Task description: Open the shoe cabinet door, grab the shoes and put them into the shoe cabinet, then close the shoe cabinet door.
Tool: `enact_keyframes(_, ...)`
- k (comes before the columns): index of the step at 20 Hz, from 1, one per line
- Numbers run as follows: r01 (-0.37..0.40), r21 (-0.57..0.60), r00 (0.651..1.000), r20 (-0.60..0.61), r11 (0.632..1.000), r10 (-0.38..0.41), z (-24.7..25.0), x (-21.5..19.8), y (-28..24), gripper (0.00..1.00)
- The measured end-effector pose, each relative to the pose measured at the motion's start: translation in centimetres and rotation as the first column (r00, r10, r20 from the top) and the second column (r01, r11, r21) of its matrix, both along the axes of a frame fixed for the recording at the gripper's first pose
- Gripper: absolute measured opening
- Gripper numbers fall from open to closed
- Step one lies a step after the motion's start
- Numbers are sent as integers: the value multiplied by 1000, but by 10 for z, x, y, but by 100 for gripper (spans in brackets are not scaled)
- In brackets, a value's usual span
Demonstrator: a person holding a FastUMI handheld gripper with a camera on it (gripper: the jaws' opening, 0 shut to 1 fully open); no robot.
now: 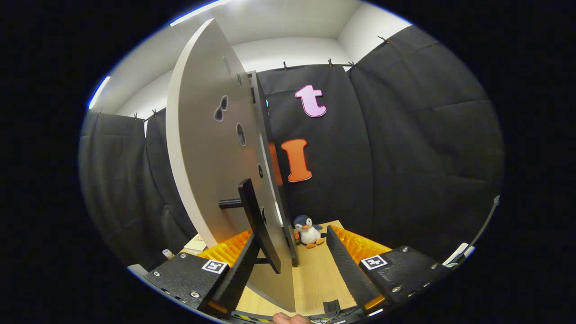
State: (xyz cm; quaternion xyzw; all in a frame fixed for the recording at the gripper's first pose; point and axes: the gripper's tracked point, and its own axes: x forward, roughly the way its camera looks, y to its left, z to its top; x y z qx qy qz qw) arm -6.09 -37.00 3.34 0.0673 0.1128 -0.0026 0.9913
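While the gripper (292, 265) stands wide, its fingers straddle the door's (211, 148) edge and dark handle (256, 220), the left finger (238, 270) just beside the handle, the right one clear. That door stands ajar, edge-on, rising tall ahead. Beyond the fingers, on the wooden bench (315, 274), a toy penguin (308, 230) sits against the black wall (405, 157).

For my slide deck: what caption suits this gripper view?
Open gripper straddles the cabinet door's black handle, toy penguin beyond.
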Motion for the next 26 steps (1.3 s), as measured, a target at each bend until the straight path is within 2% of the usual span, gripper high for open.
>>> enact_keyframes(6, -93, 47, 995, -44, 995, 95, -7, 10, 90, 91)
enact_keyframes(12, -119, -41, 989, -91, 992, 115, -11, 35, 152, 91)
enact_keyframes(15, -79, -99, 995, -76, 992, 72, -7, 45, 177, 93)
enact_keyframes(21, 102, -129, 991, -73, 986, -112, -7, 41, 205, 96)
enact_keyframes(24, 102, -75, 992, -73, 992, -107, -10, 28, 231, 93)
enact_keyframes(26, 83, -107, 994, -65, 991, -91, -14, 32, 239, 93)
